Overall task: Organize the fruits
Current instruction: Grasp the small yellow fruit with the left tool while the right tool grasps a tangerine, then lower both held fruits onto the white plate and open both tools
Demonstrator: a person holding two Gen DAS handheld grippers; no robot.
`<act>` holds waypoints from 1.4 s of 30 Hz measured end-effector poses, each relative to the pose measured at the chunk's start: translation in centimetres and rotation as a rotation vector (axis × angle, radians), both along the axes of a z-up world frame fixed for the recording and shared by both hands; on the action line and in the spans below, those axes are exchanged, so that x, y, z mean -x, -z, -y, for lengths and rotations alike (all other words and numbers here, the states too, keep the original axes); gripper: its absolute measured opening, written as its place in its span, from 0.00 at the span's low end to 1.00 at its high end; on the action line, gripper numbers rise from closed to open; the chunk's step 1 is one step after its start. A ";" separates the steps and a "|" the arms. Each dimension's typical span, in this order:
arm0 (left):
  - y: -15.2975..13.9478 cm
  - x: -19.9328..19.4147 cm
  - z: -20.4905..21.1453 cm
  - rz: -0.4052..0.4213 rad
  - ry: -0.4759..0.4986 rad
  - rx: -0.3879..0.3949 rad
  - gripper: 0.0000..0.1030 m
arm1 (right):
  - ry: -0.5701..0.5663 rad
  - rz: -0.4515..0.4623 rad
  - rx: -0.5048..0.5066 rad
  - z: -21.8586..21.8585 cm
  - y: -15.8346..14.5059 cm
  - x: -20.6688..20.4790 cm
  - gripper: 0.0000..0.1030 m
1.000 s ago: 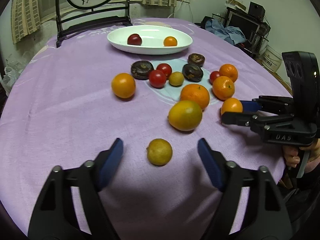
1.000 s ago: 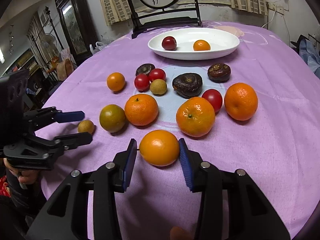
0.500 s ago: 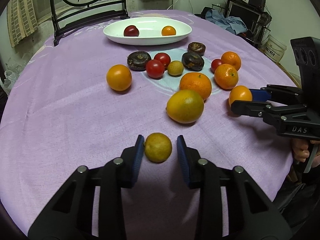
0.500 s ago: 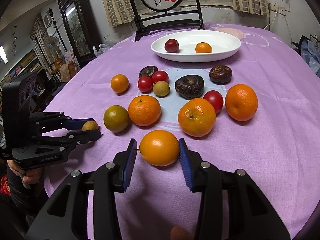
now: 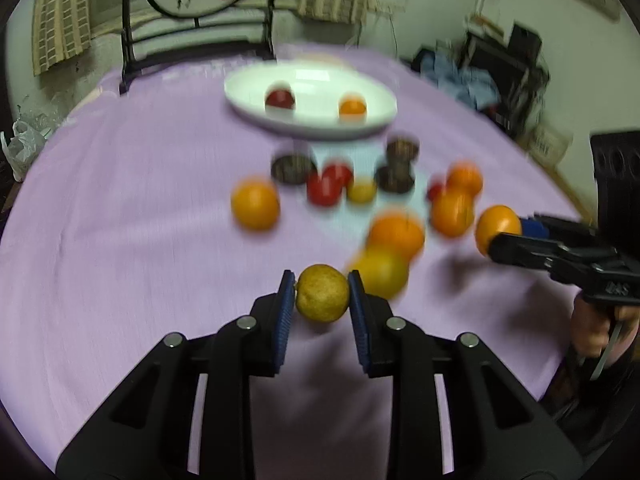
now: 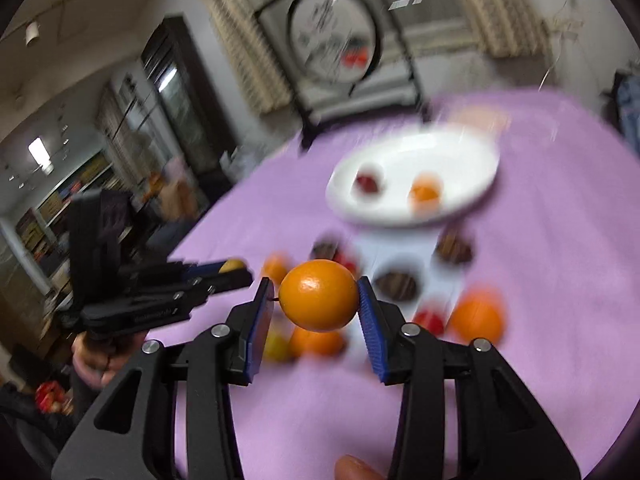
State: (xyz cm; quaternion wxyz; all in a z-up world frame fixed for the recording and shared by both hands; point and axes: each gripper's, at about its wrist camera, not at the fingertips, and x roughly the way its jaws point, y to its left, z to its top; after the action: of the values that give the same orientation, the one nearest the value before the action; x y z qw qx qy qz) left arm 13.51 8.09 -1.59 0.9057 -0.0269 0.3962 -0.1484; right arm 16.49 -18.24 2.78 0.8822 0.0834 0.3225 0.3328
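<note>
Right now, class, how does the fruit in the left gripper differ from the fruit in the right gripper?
The yellow fruit in the left gripper is dull and speckled; the orange in the right gripper is bright and glossy. The yellow fruit looks smaller. Both are round and clamped between blue pads.

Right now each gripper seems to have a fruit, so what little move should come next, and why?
Probably carry both toward the white dish at the far side. The left gripper pinches a yellow fruit, the right gripper an orange, and the dish holds only two fruits.
</note>
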 end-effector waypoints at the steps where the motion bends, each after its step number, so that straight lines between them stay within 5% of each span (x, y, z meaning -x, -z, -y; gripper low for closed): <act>1: -0.8 -0.9 0.1 0.020 -0.011 0.011 0.26 | 0.027 0.015 0.003 0.0 -0.5 -1.3 0.42; 5: -4.4 -7.2 1.8 0.071 -0.056 0.042 0.27 | 0.162 0.008 0.067 -0.2 -0.9 -9.6 0.42; 11: -3.6 -16.5 6.0 0.027 -0.074 -0.093 0.27 | 0.220 -0.126 0.162 -0.5 3.1 -17.3 0.41; 17: -1.0 -19.8 7.2 -0.041 -0.068 -0.172 0.27 | 0.194 -0.215 0.217 -1.3 5.0 -19.5 0.41; 26: 1.5 -21.5 6.8 -0.129 -0.081 -0.191 0.27 | 0.184 -0.169 0.240 -2.0 4.0 -18.7 0.50; 33: -0.8 -18.9 6.9 -0.037 -0.079 -0.193 0.77 | 0.182 -0.088 0.183 0.2 1.6 -15.8 0.51; 42: -2.5 -13.2 2.5 0.079 -0.163 -0.166 0.90 | 0.160 -0.093 0.176 4.2 3.4 -10.1 0.52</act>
State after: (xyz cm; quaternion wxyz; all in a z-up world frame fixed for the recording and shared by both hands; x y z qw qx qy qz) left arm 26.74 5.57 0.93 0.9287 0.0217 0.3678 -0.0419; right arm 26.57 -22.39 -0.62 0.8940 0.0463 0.3832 0.2277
